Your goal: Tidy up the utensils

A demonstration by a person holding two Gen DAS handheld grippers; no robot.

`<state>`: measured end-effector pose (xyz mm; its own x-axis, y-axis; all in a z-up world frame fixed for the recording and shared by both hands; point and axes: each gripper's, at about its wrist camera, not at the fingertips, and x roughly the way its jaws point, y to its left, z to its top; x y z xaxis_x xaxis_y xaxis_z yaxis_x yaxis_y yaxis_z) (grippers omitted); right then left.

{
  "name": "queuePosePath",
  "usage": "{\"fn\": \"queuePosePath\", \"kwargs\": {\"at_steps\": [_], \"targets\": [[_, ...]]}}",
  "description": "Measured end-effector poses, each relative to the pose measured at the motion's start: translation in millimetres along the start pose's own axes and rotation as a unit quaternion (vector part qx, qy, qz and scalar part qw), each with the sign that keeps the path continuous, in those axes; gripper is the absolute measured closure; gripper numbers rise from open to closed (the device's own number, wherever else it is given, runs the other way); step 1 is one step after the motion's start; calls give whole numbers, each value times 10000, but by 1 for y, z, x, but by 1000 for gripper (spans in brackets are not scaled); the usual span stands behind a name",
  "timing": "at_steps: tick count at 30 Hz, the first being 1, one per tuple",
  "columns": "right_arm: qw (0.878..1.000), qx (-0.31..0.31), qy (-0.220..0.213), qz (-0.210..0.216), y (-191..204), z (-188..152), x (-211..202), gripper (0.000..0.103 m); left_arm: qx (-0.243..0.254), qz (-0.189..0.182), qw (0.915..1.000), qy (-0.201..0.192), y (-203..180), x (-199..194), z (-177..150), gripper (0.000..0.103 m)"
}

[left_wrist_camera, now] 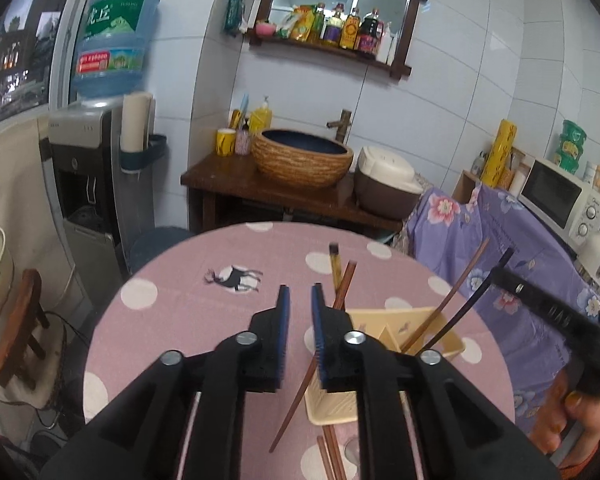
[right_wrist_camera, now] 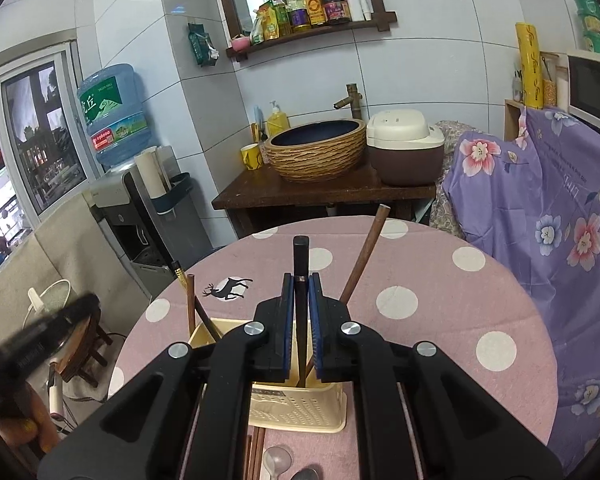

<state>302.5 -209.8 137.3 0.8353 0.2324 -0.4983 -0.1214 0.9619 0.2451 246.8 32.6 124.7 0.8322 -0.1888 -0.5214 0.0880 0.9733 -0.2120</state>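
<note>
Chopstick (right_wrist_camera: pixel 301 264), black, clamped in right tongs (right_wrist_camera: pixel 301 312) over the unlabelled cream holder (right_wrist_camera: pixel 300 408); left tongs (left_wrist_camera: pixel 300 320) gape, empty.

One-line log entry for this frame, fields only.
right claw: shut on black chopstick, over holder | left claw: open, empty | spoons: on table

The water jug (left_wrist_camera: pixel 114 40) label — green — reads "丘".
</note>
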Motion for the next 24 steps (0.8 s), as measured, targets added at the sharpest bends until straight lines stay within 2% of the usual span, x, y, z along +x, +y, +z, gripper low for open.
{"fn": "queuePosePath", "kwargs": {"at_steps": [1, 3, 7, 9, 10, 12, 13, 14, 18, 24], "targets": [[10000, 7, 1, -8, -1, 0, 0, 95, 17, -17, 10000, 41, 1, 3, -5, 73], [10000, 42, -11, -13, -3, -1, -1, 95, 81, -43, 9999, 84, 1, 6, -14, 63], [9999, -3, -89, -87, -6, -3, -4, 94, 266, -82, 9996, 66, 2, 8, -27, 49], [9999, -2, -104, -45, -7, -5, -7, 94, 413, -118, 9990, 82, 3, 10, -36, 47], [9999, 11, -102, -31, -9, -7, -8, 90, 486, -120, 9987, 91, 2, 11, -39, 46], [9999, 40, -121, 15, -10, -11, -11, 75, 619, -125, 9979, 103, 3, 14, -47, 46], [9999, 27, -168, 4, -9, -12, -14, 61, 674, -144, 9976, 113, 3, 16, -52, 46], [9997, -20, -234, -39, -9, -15, -17, 57, 714, -171, 9972, 129, 4, 18, -56, 46], [9980, -370, -451, -258, 0, -28, -30, 57, 920, -241, 9953, 191, 4, 26, -69, 46], [9970, -533, -518, -202, 2, -49, -46, 56, 1195, -311, 9916, 376, 3, 42, -86, 48]]}}
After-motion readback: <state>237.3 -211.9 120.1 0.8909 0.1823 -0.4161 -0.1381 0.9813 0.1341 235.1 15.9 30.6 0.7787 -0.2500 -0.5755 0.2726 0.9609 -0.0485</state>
